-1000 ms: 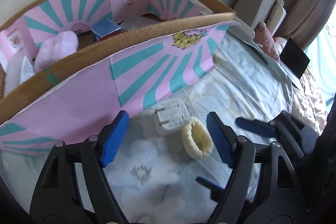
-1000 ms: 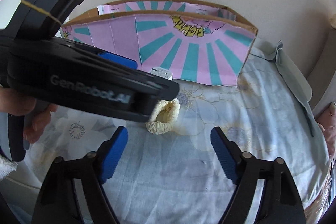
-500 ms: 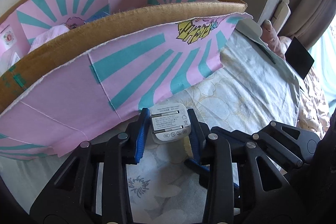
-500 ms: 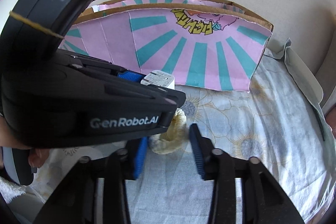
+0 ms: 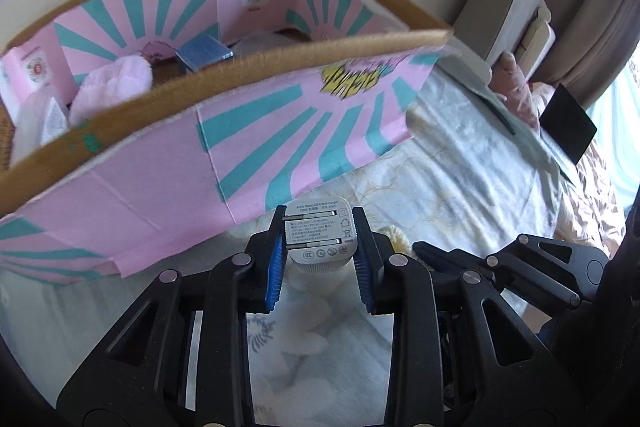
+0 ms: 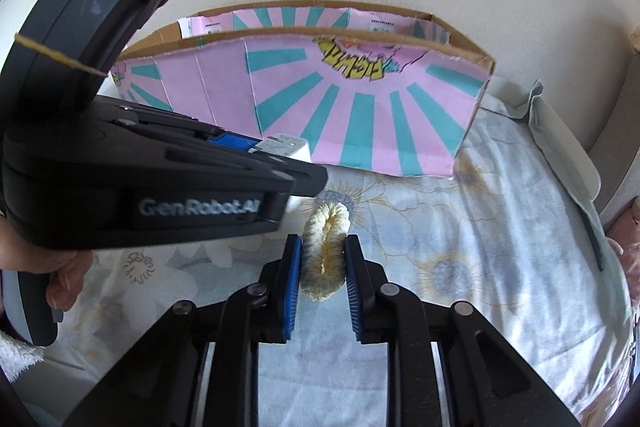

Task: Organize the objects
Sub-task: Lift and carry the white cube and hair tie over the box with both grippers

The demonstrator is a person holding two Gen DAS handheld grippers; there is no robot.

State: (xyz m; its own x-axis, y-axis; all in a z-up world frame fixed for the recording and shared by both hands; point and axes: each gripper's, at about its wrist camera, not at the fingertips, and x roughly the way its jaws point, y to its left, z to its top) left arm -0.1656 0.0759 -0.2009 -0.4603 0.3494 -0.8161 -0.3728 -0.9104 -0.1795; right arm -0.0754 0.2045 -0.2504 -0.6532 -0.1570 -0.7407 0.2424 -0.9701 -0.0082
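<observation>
- A pale blue floral bedsheet is covering the surface under everything.
- A long open cardboard box wrapped in pink paper with teal rays is standing on the sheet against the wall, beyond both tools.
- Inside the box, a fluffy pink plush item and a small blue square packet are lying near the back wall.
- The left gripper is clamping its 2 blue-padded fingers on a white rectangular wall charger with grey printed text, holding it above the sheet just in front of the box's front wall.
- The right gripper is squeezing a cream-yellow fuzzy ring-shaped scrunchie between its 2 pads, flattening it into a narrow oval, just right of the left tool's body.
</observation>
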